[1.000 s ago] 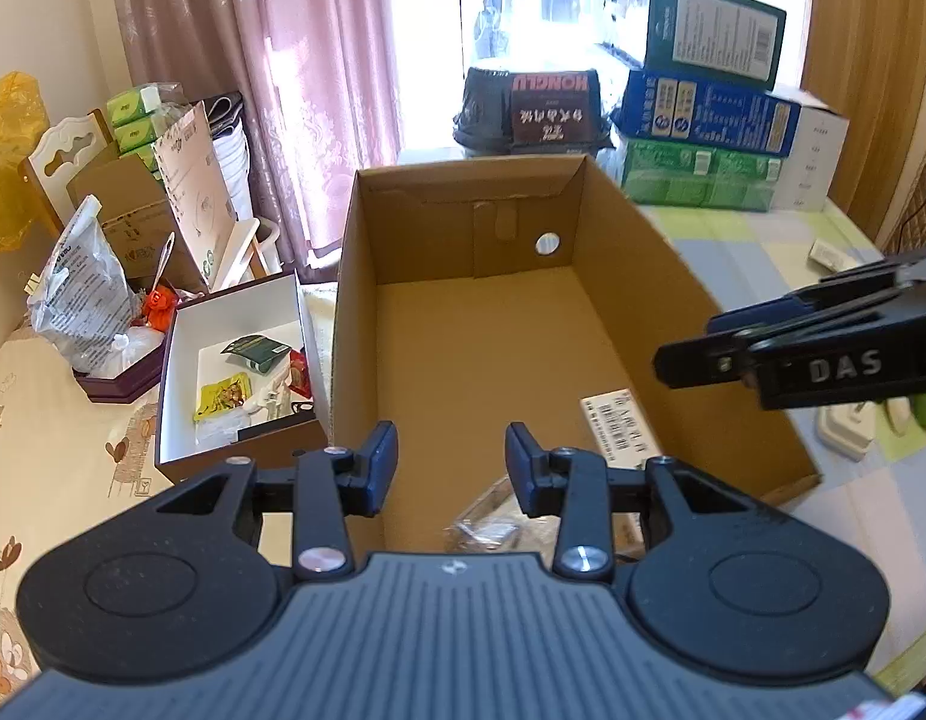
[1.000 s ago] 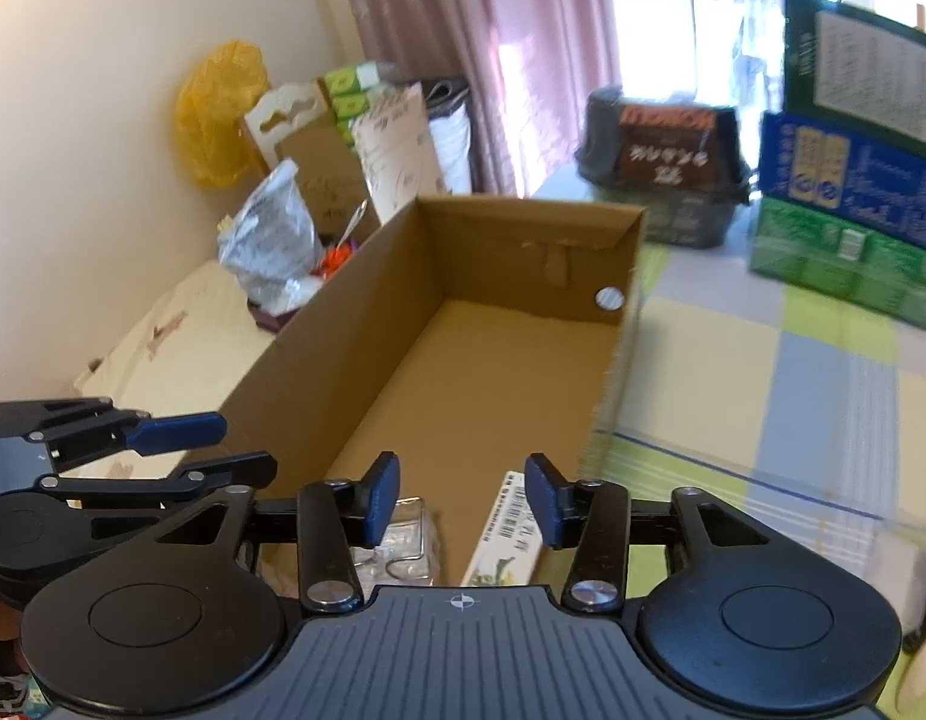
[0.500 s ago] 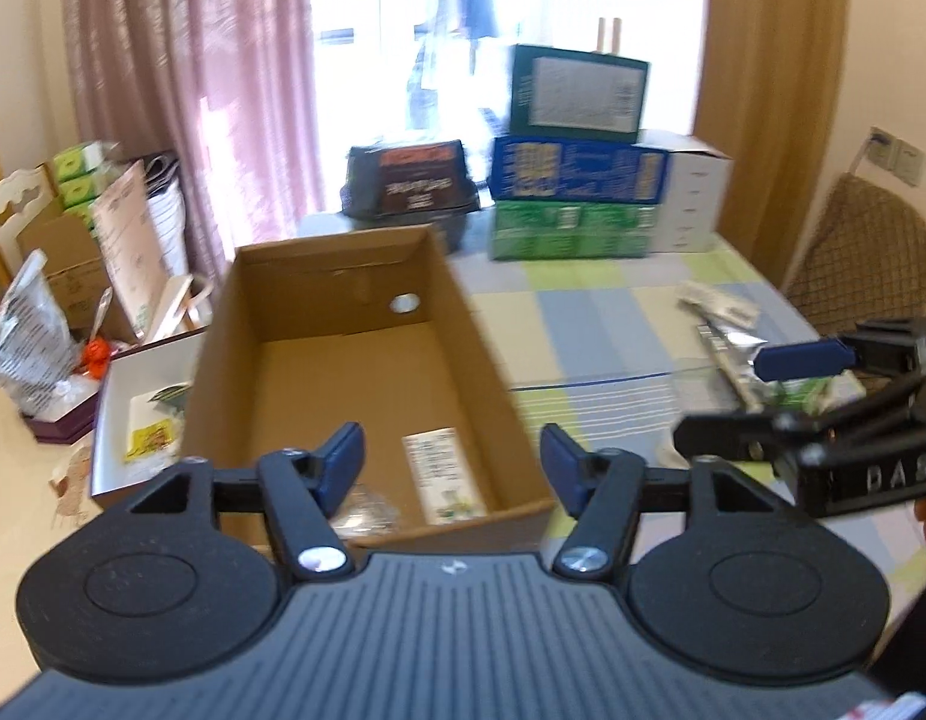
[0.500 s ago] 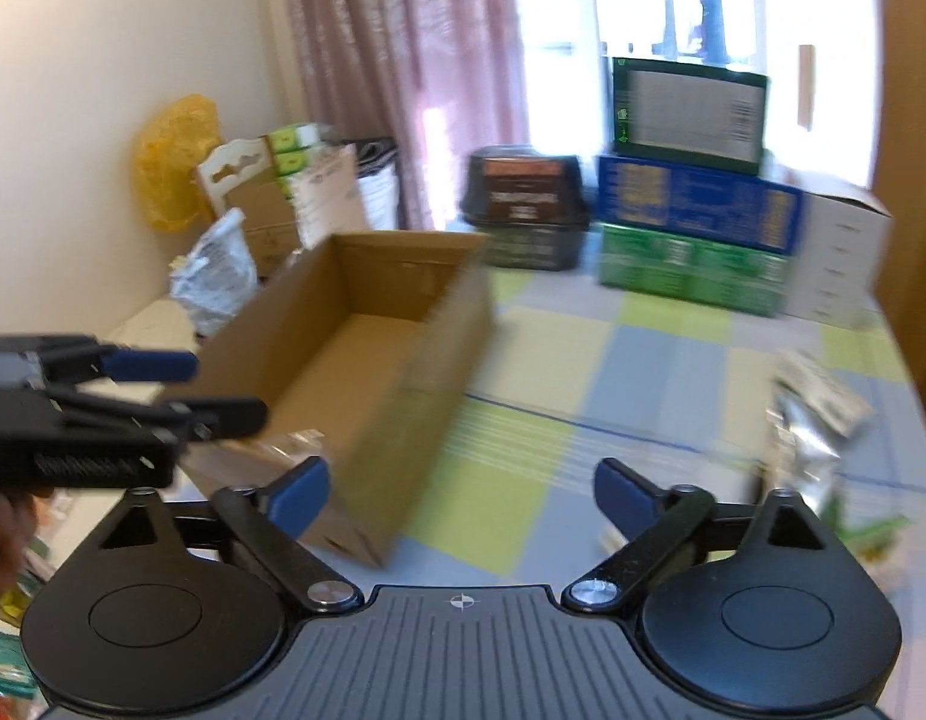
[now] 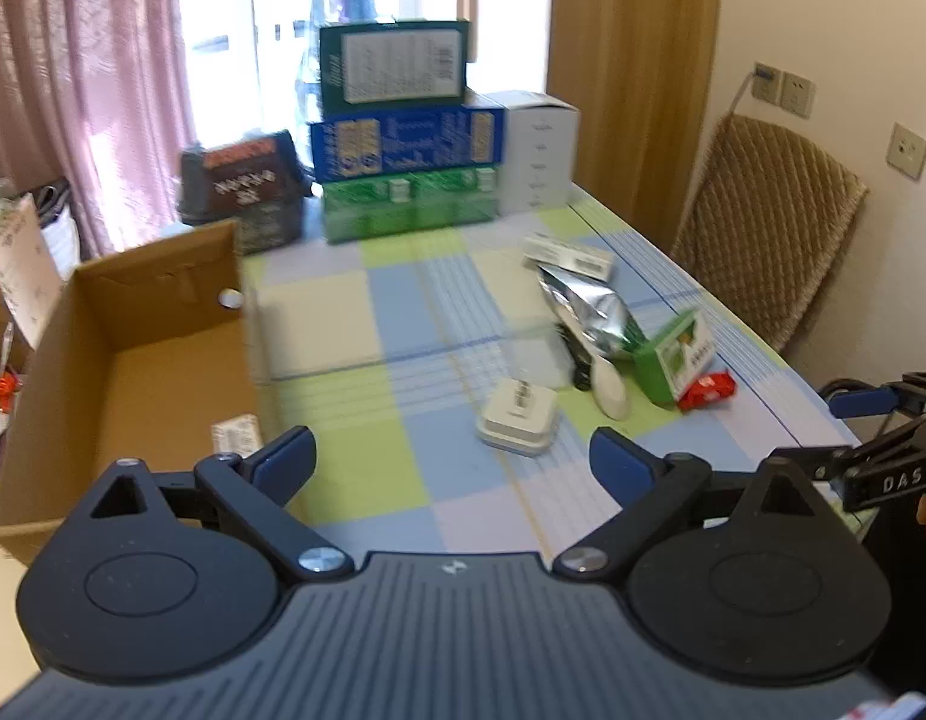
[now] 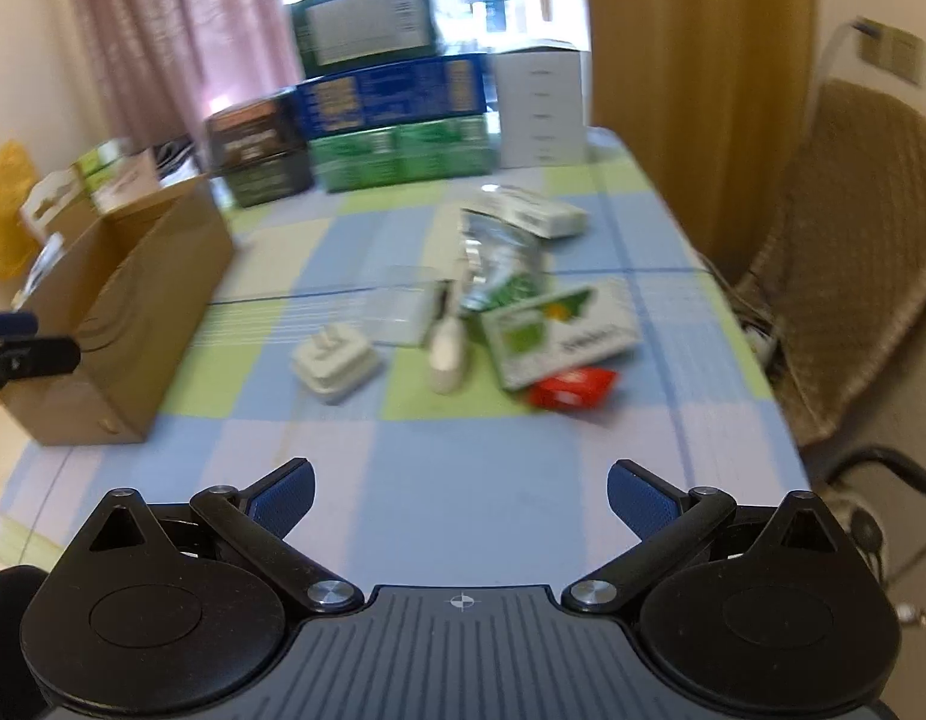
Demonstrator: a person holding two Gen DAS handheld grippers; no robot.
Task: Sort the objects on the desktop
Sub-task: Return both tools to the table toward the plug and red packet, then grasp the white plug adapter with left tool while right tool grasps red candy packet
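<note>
Left wrist: white adapter beyond fingers.

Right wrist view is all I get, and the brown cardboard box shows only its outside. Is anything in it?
Observer: Yes. The left wrist view looks into the cardboard box; a small white labelled packet lies on its floor.
Visitor: Any holes in it?
Observer: One round hole in the far wall.
Visitor: Does my gripper show there?
Observer: Yes, the right gripper, at the right edge; its jaws have just been opening, nothing between them.
</note>
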